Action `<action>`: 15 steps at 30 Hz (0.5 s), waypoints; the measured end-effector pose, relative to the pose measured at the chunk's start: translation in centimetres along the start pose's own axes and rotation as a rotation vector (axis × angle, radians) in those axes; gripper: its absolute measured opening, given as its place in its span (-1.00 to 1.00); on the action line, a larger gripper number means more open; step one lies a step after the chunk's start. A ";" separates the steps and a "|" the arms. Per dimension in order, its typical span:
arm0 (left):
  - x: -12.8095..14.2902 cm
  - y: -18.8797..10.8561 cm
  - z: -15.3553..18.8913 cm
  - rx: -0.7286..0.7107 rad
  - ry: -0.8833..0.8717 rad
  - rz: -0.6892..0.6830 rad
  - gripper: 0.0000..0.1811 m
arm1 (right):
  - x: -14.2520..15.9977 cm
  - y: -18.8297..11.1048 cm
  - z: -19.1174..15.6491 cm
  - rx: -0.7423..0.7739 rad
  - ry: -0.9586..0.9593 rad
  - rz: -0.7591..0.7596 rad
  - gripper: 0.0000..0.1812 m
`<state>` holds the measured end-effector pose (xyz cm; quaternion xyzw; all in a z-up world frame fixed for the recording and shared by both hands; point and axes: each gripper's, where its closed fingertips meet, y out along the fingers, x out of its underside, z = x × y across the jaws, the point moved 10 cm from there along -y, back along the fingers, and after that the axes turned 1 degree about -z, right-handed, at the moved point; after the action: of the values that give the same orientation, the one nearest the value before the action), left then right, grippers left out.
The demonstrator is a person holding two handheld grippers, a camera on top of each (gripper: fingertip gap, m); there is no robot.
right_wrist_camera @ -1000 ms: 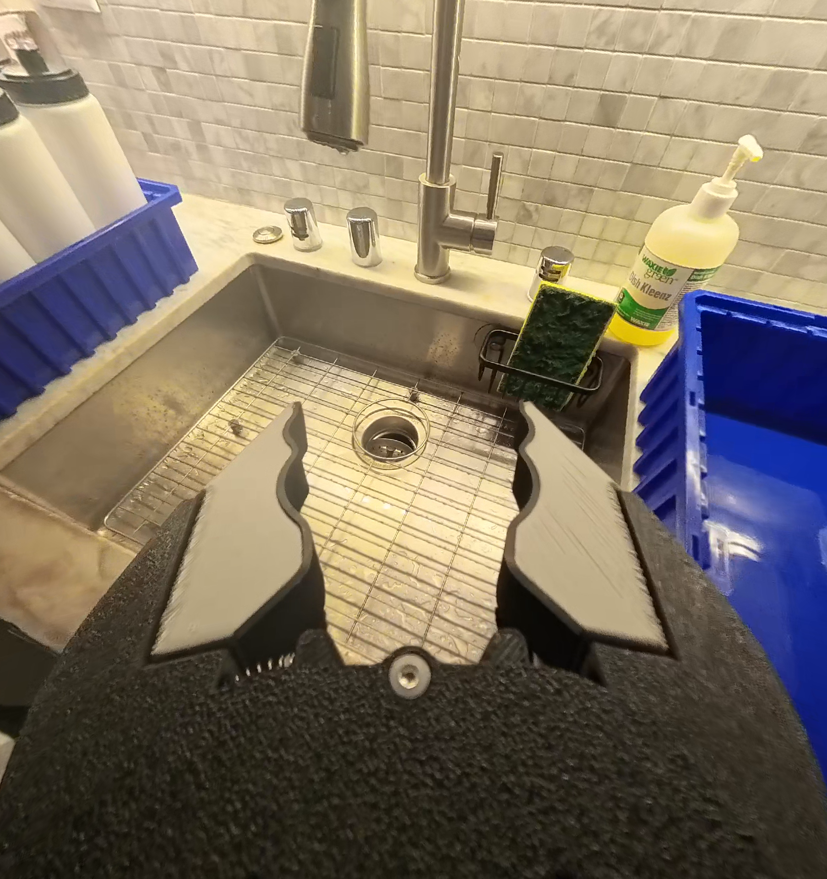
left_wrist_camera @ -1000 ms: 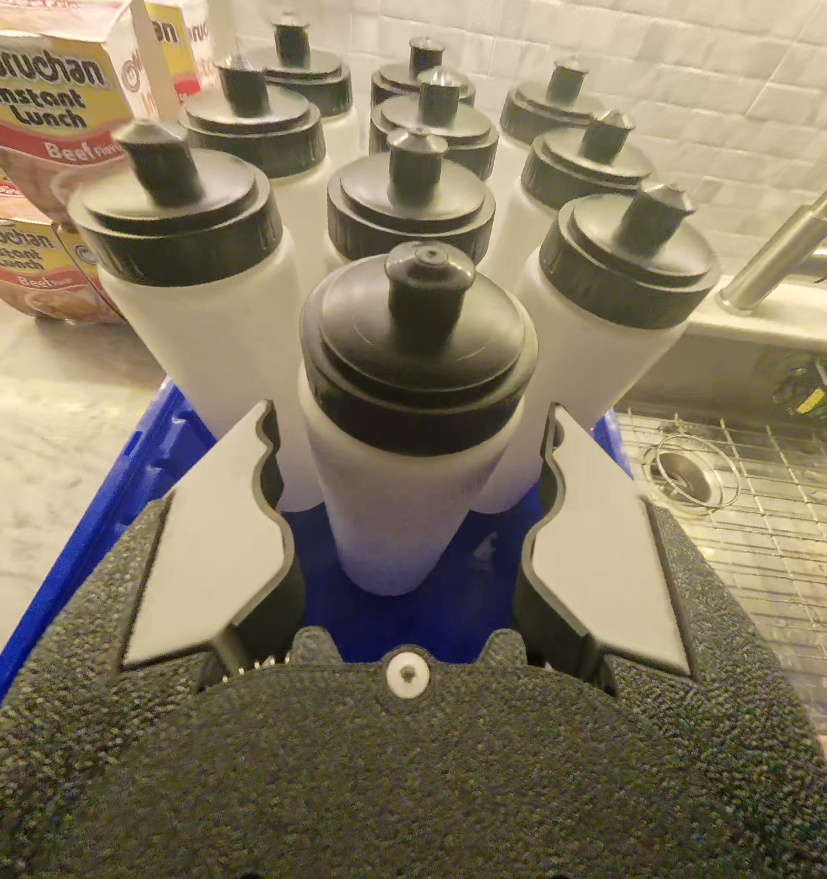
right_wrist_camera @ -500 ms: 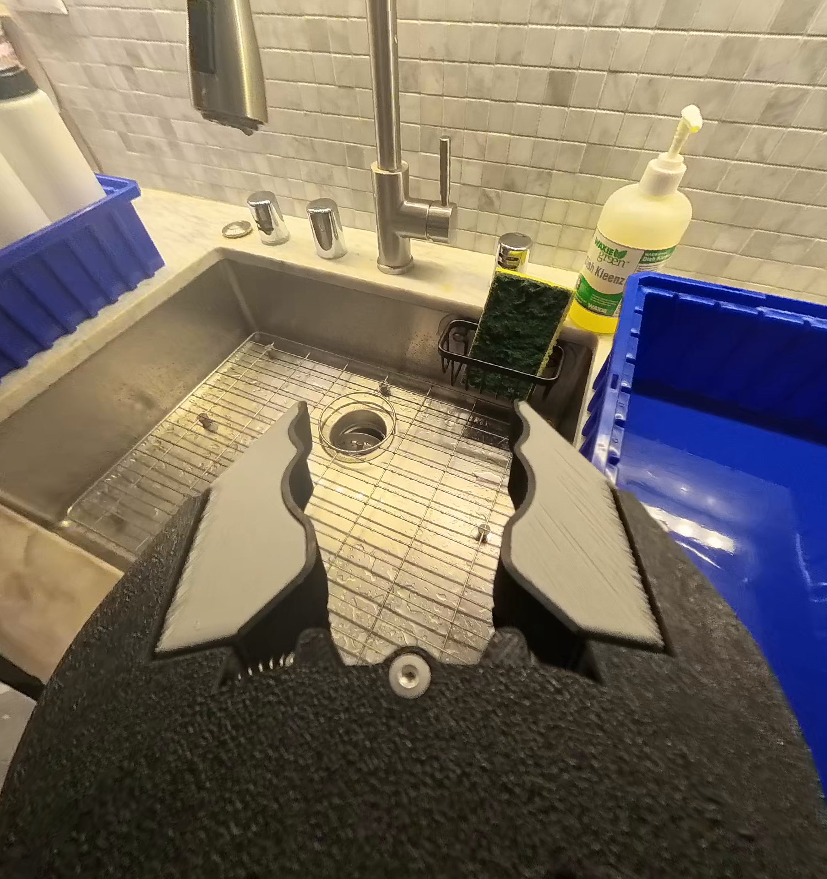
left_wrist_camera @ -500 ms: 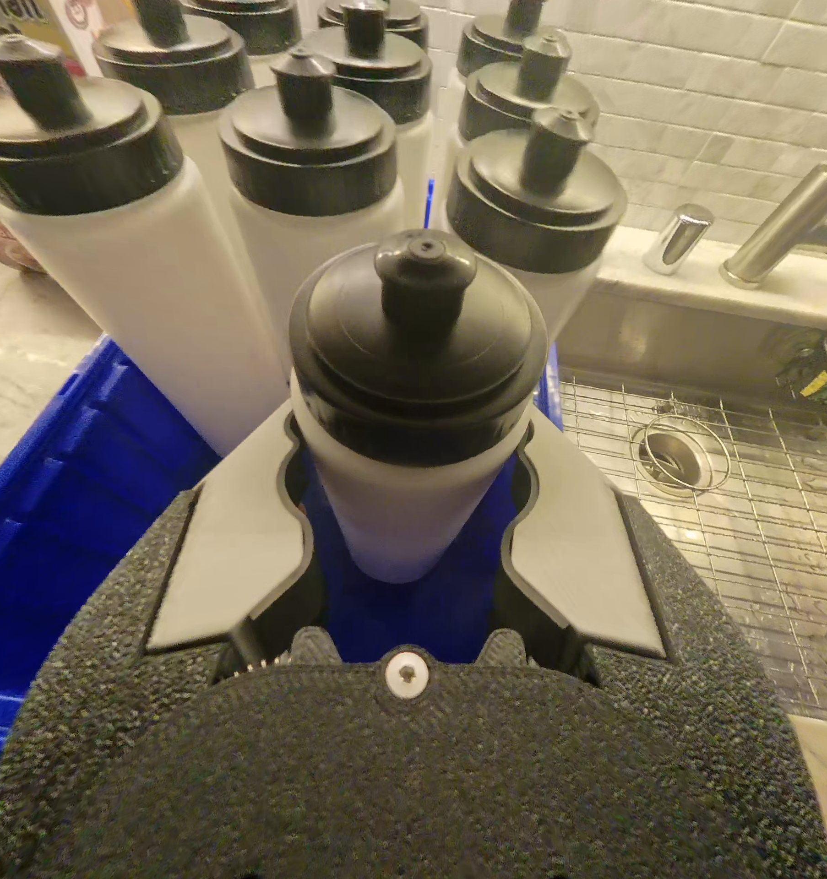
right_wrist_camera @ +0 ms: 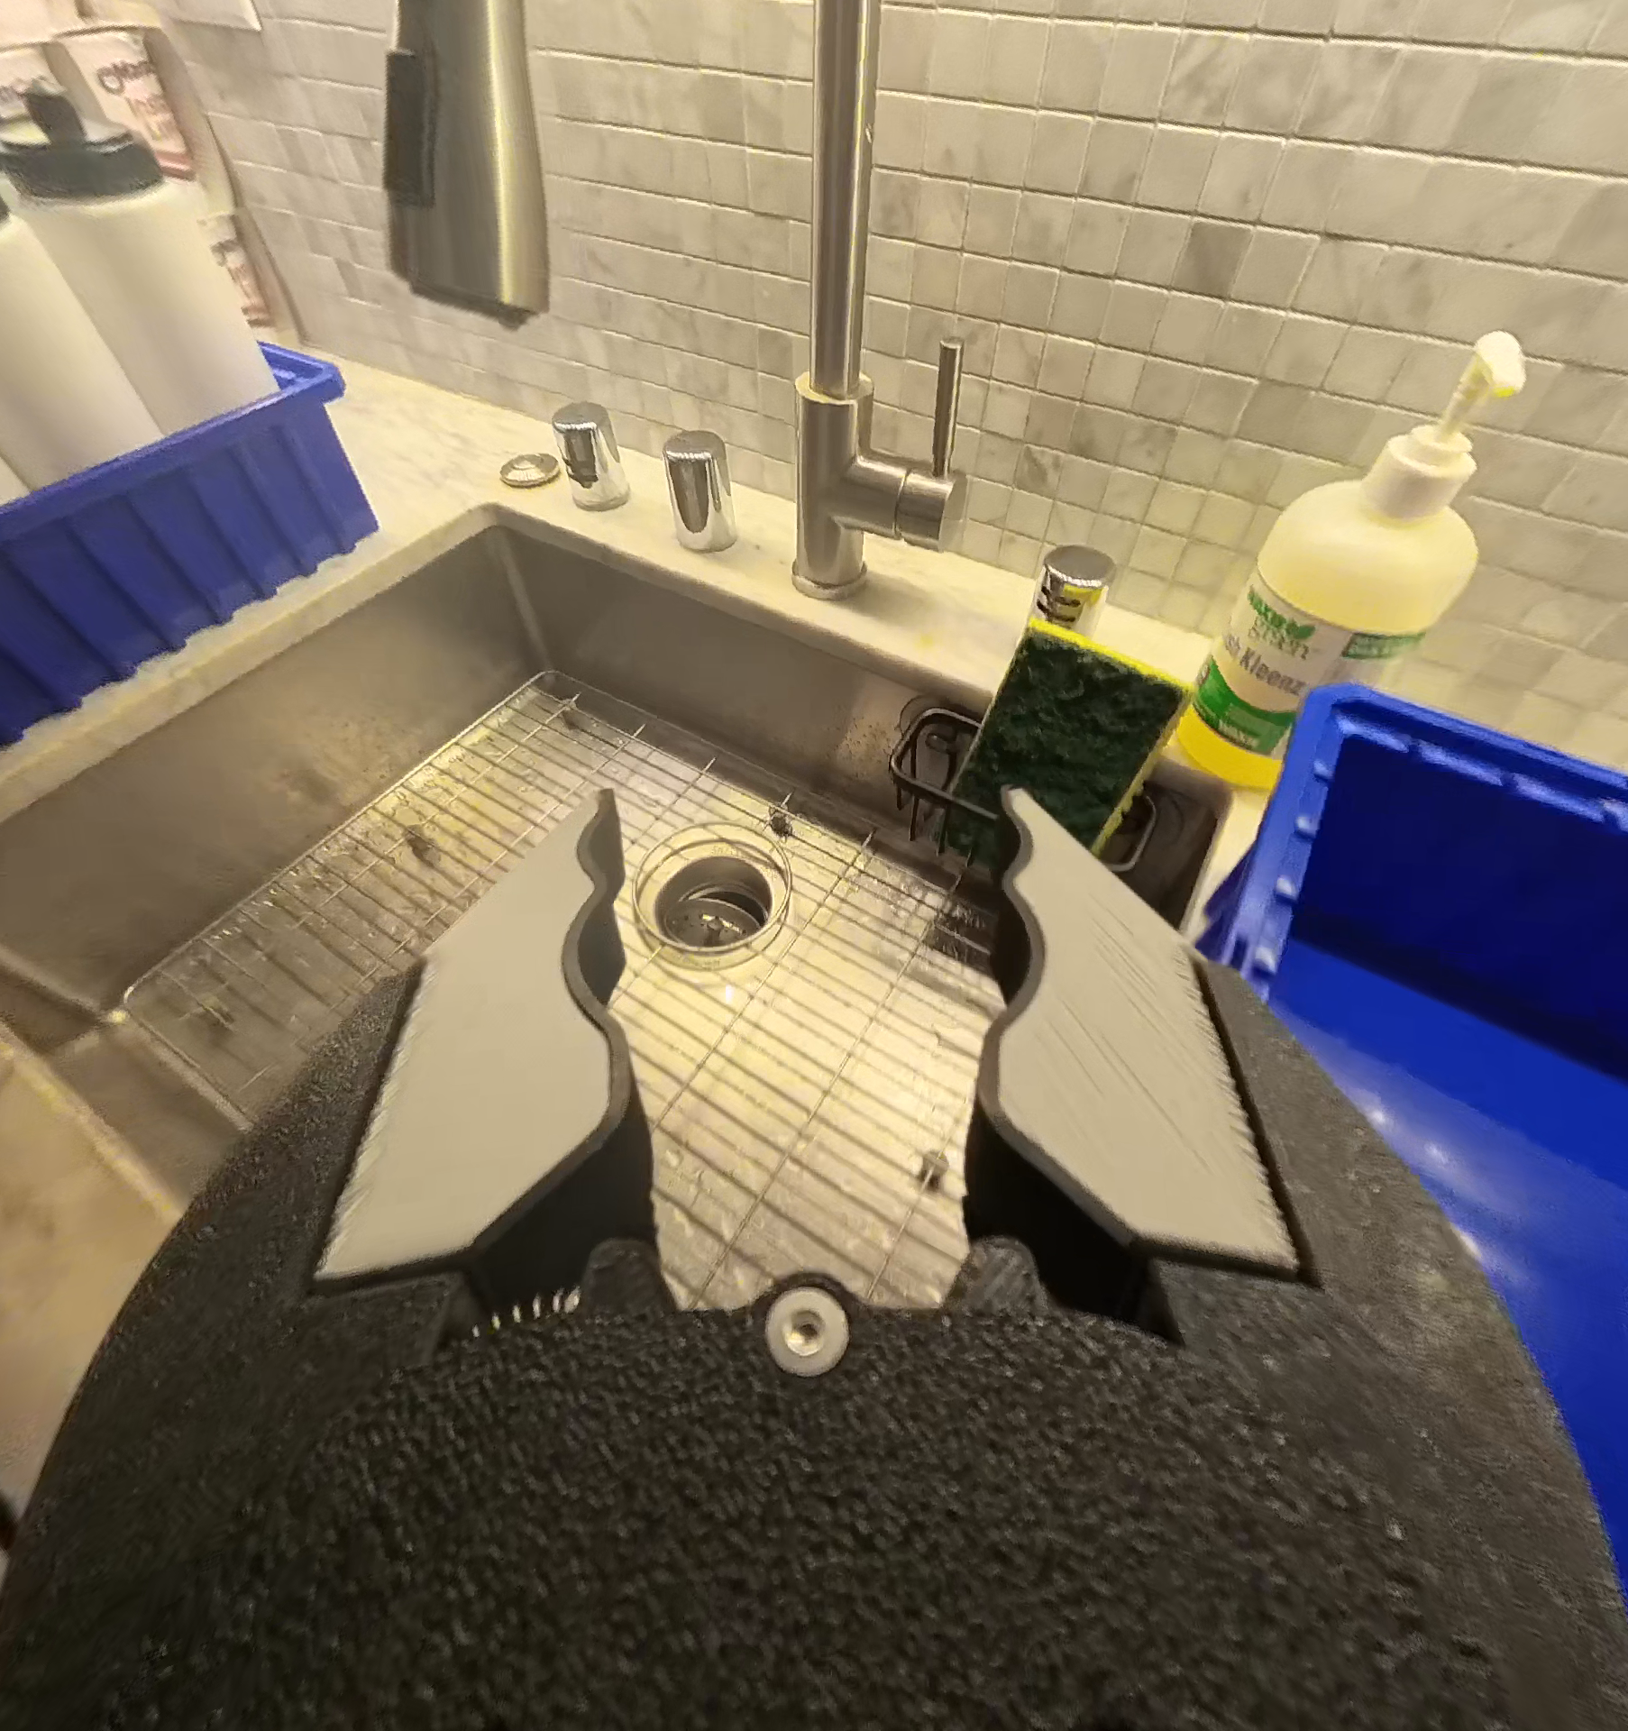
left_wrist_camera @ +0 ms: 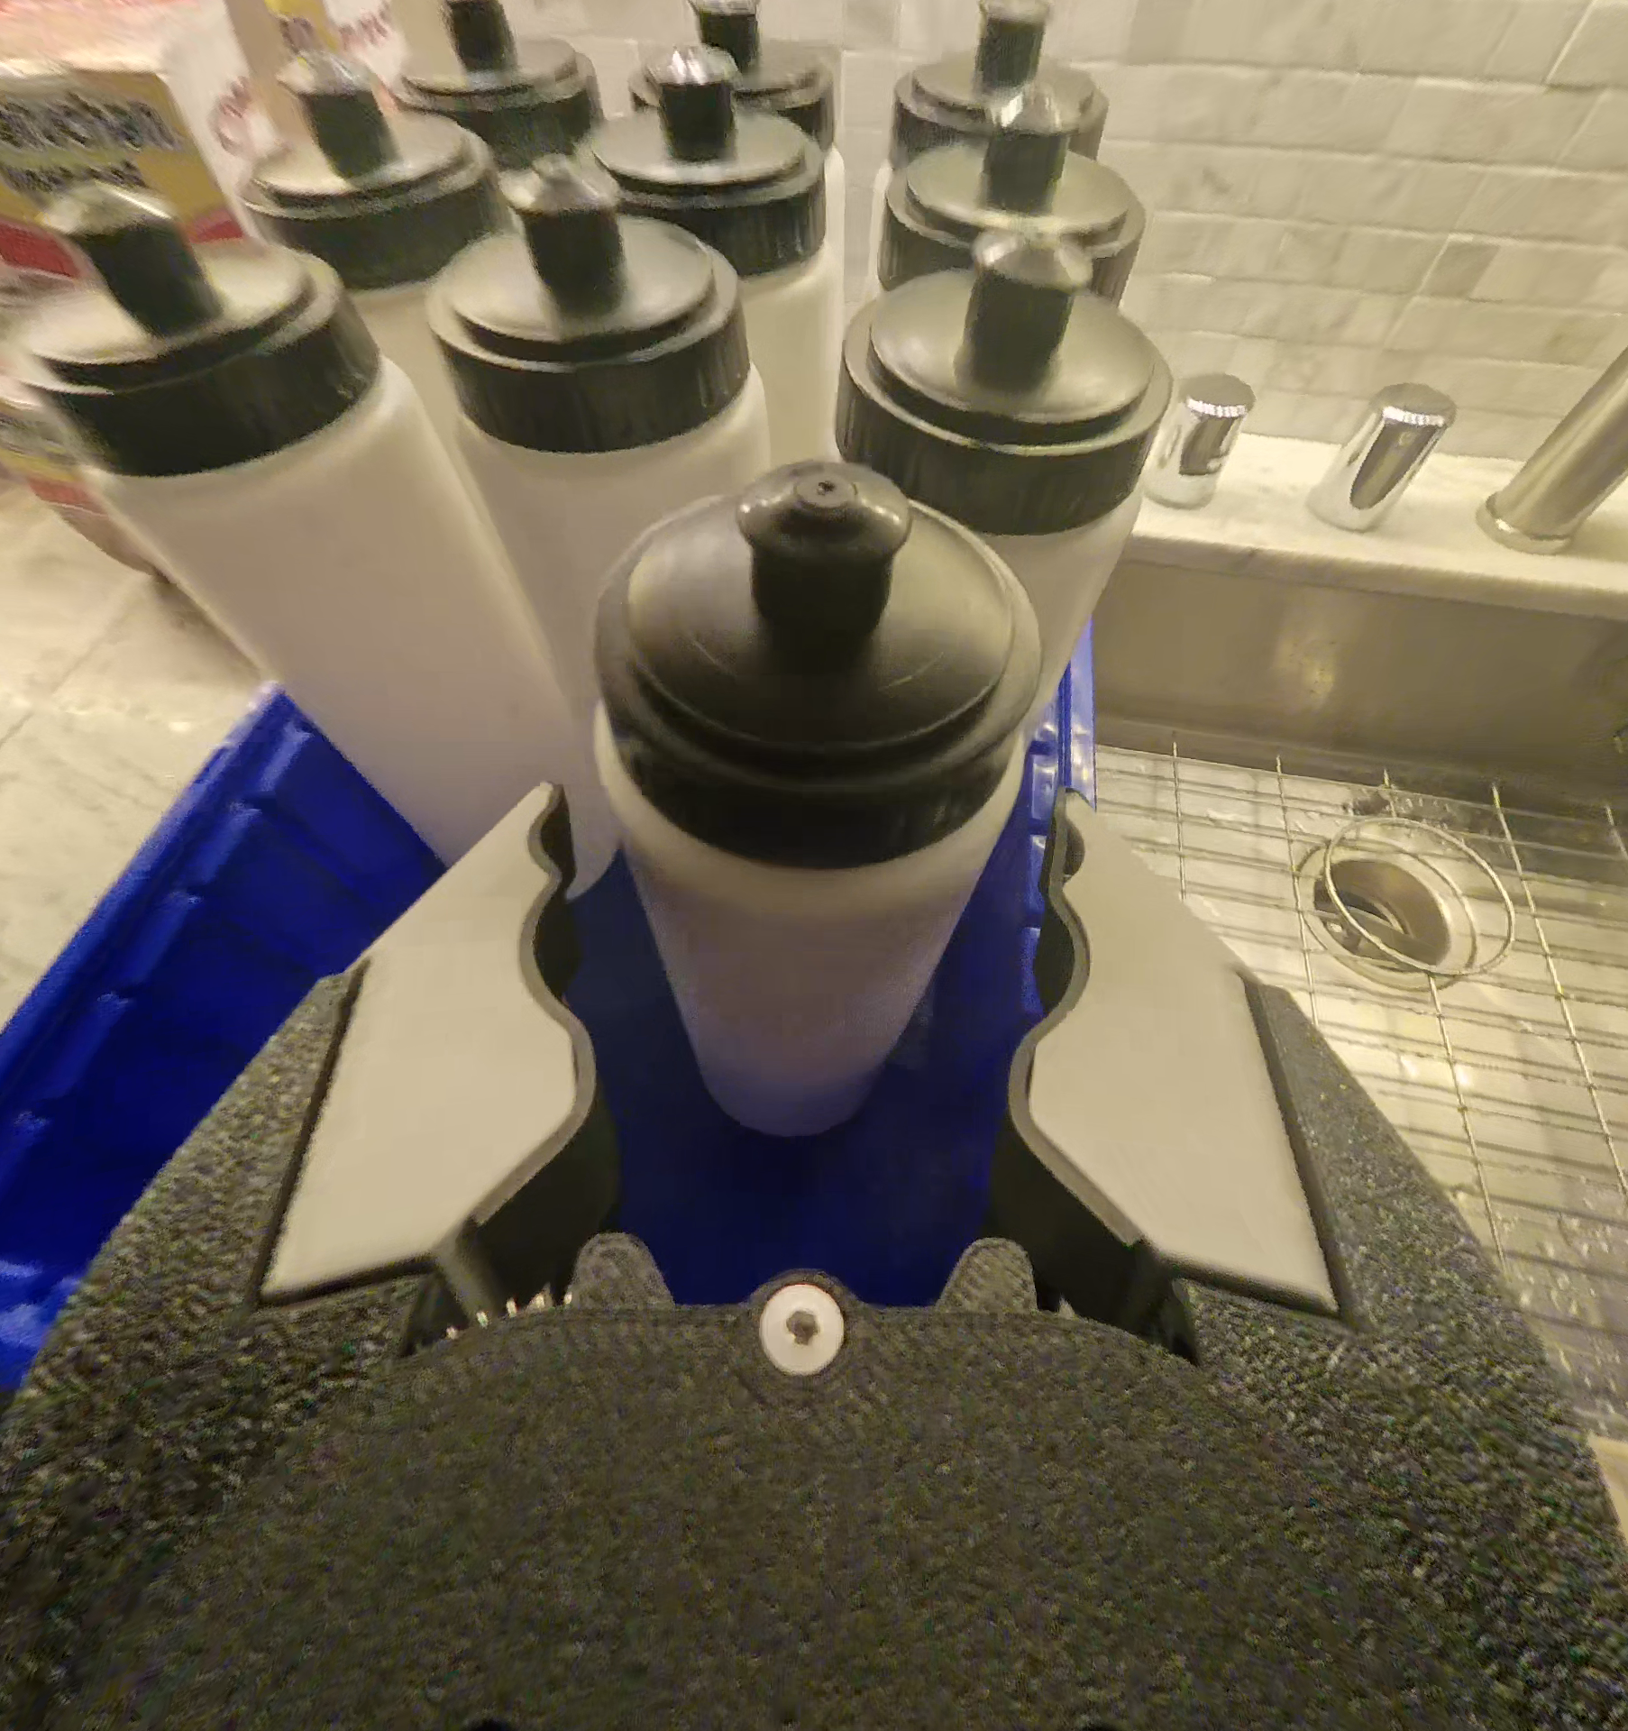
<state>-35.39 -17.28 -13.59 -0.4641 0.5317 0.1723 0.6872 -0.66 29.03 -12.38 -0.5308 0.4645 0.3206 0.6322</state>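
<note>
My left gripper (left_wrist_camera: pixel 806 824) is shut on a white squeeze bottle (left_wrist_camera: pixel 791 955) with a black push-pull cap (left_wrist_camera: pixel 820 674). It holds the bottle upright, lifted over the right end of a blue bin (left_wrist_camera: pixel 183 937). Several matching bottles (left_wrist_camera: pixel 595 393) stand in that bin behind it. My right gripper (right_wrist_camera: pixel 810 806) is open and empty, hovering over the steel sink (right_wrist_camera: pixel 323 749) above the drain (right_wrist_camera: pixel 712 904). The bin with bottles also shows in the right wrist view (right_wrist_camera: pixel 136 562) at far left.
A second blue bin (right_wrist_camera: pixel 1494 937) stands right of the sink. A green sponge (right_wrist_camera: pixel 1068 740) sits in a black caddy, with a pump soap bottle (right_wrist_camera: pixel 1335 599) behind. A tall faucet (right_wrist_camera: pixel 838 375) rises at the back. Boxes (left_wrist_camera: pixel 61 140) stand left of the bottles.
My left gripper closed on the front bottle, then lifted it and carried it right, toward the sink. My right gripper stayed open and shifted slightly over the sink.
</note>
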 end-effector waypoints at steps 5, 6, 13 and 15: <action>-1.4 -4.8 1.0 -0.051 -0.030 0.152 0.10 | -4.5 7.8 3.3 -0.063 -0.089 0.007 -0.30; -1.7 -5.7 1.4 -0.047 -0.025 0.167 0.09 | -5.4 9.7 3.9 -0.070 -0.108 0.025 -0.37; -2.4 -9.4 5.4 0.074 -0.073 0.236 -0.03 | -8.9 23.9 7.7 -0.103 -0.118 0.003 -0.53; -1.8 -9.6 6.9 0.090 -0.077 0.219 -0.03 | -9.6 26.8 8.0 -0.102 -0.118 -0.021 -0.53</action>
<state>-25.16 -16.04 -7.61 -0.3650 0.5595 0.2399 0.7044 -26.21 43.80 -13.45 -0.5472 0.4039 0.3680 0.6340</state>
